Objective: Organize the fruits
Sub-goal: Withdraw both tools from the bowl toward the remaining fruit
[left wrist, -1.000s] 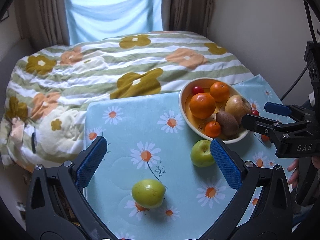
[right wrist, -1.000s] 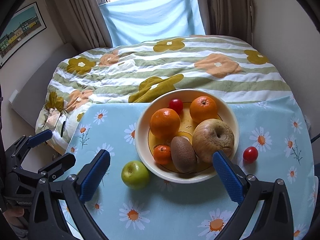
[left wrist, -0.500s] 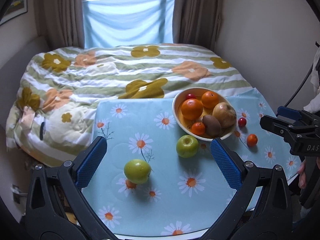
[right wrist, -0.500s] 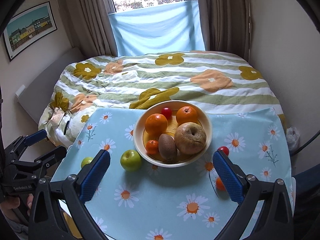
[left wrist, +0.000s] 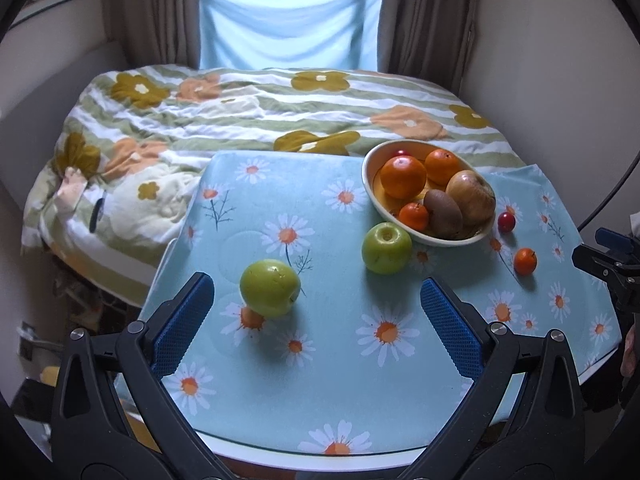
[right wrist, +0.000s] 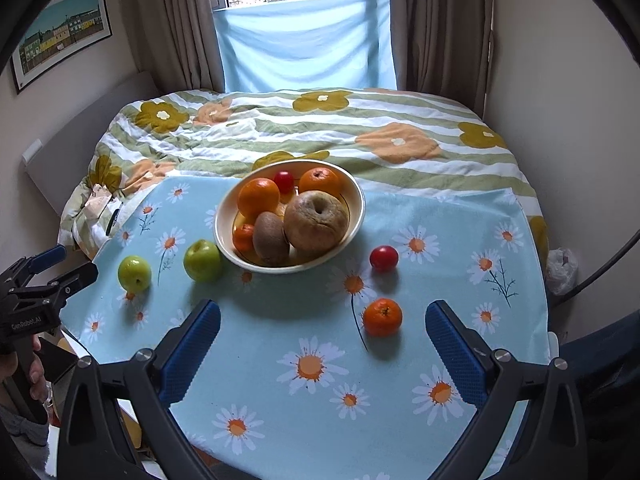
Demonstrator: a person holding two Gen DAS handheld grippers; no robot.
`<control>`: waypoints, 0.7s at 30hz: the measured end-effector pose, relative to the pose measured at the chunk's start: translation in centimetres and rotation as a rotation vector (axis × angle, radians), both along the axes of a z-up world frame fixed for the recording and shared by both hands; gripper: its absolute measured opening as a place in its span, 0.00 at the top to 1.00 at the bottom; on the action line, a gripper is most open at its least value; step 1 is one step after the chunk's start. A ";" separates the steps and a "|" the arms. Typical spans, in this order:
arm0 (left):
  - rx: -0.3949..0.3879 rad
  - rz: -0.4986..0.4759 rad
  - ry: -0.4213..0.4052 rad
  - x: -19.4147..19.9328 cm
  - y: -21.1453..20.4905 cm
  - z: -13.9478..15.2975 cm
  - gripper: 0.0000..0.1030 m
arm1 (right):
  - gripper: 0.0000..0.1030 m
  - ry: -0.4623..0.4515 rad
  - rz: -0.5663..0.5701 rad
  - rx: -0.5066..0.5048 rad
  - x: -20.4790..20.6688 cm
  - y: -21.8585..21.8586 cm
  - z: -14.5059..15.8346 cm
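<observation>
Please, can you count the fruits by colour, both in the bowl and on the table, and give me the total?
Orange: 4, three in the bowl and one on the tablecloth
Green: 2 apples, both on the cloth
Red: 2, one in the bowl, one on the cloth
Brown: 2, a kiwi and a brownish apple, both in the bowl
Total: 10

Two green apples [left wrist: 270,288] on the daisy cloth [left wrist: 340,360] — bowl [left wrist: 370,184] beyond, fingers [left wrist: 182,324] wide apart.
</observation>
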State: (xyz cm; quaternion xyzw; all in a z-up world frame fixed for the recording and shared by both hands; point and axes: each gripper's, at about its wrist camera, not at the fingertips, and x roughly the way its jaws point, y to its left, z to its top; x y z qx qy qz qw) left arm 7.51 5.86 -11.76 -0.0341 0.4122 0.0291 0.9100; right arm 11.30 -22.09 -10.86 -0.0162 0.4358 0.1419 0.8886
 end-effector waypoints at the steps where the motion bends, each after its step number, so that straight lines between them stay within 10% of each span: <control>1: -0.002 0.007 0.008 0.1 0.1 -0.6 0.00 | 0.00 0.006 -0.006 0.004 0.1 -0.4 -0.5; 16: -0.013 0.096 0.116 4.5 3.3 -7.7 0.04 | 0.00 0.123 -0.109 0.031 3.3 -3.3 -7.1; 21: -0.025 0.087 0.171 5.6 3.9 -9.3 0.21 | 0.01 0.144 -0.124 0.008 3.9 -3.2 -8.0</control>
